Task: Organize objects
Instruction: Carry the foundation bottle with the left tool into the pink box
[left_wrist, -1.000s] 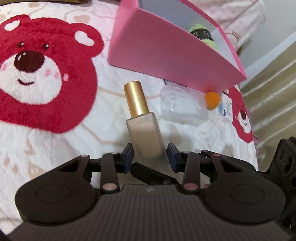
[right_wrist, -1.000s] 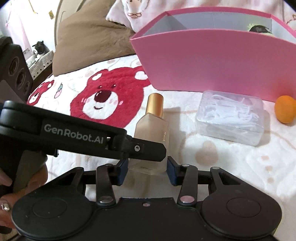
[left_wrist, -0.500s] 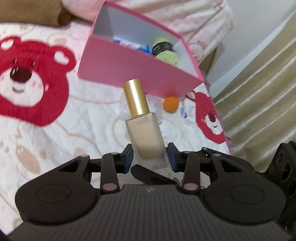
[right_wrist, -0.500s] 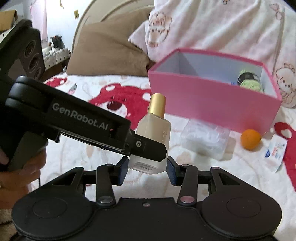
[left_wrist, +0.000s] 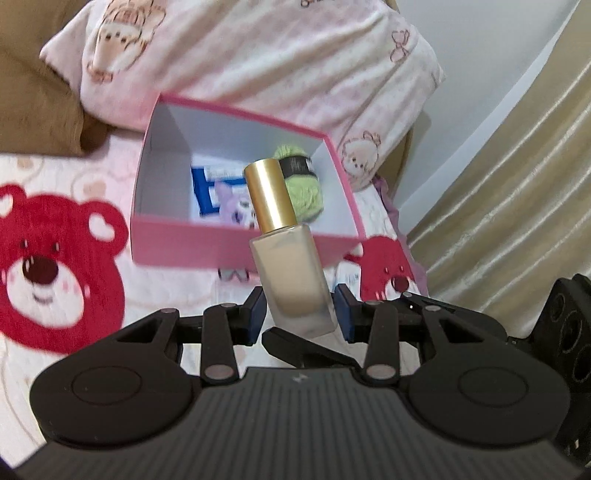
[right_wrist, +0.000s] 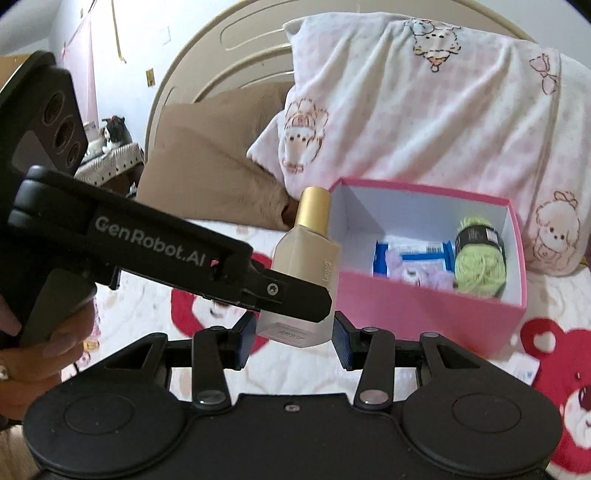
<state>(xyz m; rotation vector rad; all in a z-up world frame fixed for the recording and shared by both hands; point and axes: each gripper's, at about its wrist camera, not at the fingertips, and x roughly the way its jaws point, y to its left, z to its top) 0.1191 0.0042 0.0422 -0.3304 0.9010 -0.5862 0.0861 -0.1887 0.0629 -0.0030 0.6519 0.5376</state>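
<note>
A frosted glass bottle with a gold cap hangs in the air above the bear-print blanket. My left gripper is shut on its lower body. My right gripper is shut on the bottle too, from another side, with the left gripper's finger crossing in front. Beyond stands an open pink box, seen also in the right wrist view. It holds a green yarn ball, a blue and white packet and a purple soft item.
A pink cartoon-print pillow and a brown pillow lie behind the box against a headboard. A beige curtain hangs at the bed's right side. A hand holds the left gripper's handle.
Both grippers have risen together with the bottle between them. The box is now seen from above with its inside showing. The clear case and orange ball have dropped out of view.
</note>
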